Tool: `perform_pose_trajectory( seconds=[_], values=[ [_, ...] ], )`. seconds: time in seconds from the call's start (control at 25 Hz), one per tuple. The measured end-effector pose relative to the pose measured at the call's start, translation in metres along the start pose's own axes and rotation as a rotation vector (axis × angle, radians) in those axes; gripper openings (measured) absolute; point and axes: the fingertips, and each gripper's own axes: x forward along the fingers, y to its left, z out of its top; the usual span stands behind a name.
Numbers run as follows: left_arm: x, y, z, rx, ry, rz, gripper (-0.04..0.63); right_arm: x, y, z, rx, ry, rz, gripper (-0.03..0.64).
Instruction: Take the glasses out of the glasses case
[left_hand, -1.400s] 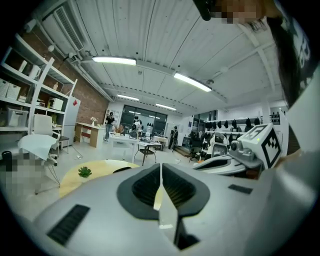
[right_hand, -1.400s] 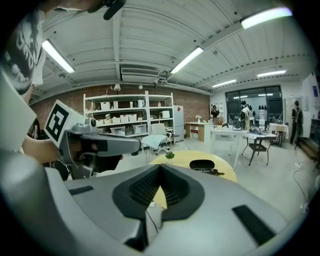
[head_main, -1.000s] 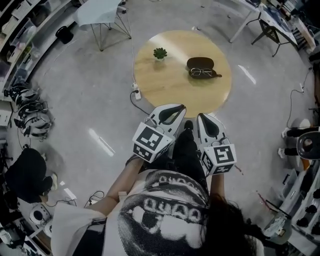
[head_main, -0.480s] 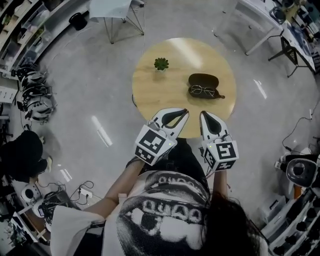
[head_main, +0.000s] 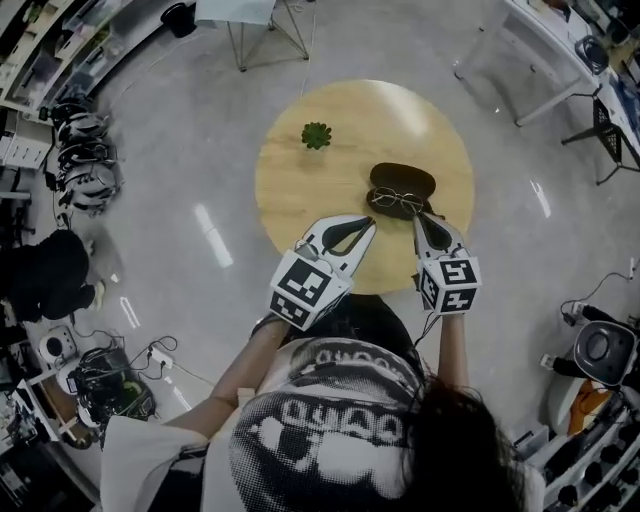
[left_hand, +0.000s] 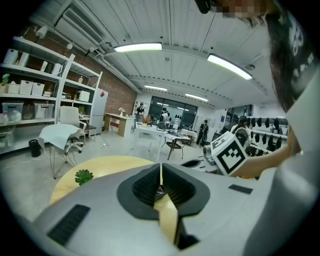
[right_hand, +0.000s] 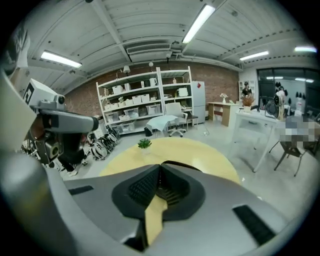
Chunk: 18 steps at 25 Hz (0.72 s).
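The glasses case (head_main: 402, 178) is set open at 3 o'clock on the tabletop (head_main: 300, 190), the glasses (head_main: 397, 201) laid across its near half. The right gripper (head_main: 421, 216) is held near them for the pick, the left gripper (head_main: 362, 225) at 6 o'clock. Both sets of fingers are closed, empty.

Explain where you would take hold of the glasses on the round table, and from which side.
Probably the bridge of the glasses, between the two lenses, coming from above on the person's side. They lie flat across the near edge of the dark case, whose body blocks the far side. The bridge is central, so the thin frame should lift level with the lenses left untouched.
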Motion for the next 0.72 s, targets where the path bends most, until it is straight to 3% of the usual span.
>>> perform_pose_trajectory(
  seconds=[0.32, 0.56, 0.72],
  values=[
    [0.012, 0.016, -0.001, -0.035, -0.002, 0.111, 0.021, 0.058, -0.028, -0.058, -0.024, 0.213, 0.076, 0.044],
    [0.012, 0.027, -0.006, -0.064, -0.002, 0.186, 0.021, 0.092, -0.032, -0.089, -0.054, 0.338, 0.107, 0.107],
    [0.016, 0.035, -0.012, -0.076, -0.002, 0.221, 0.021, 0.11, -0.034, -0.099, -0.081, 0.387, 0.106, 0.107]
  ],
)
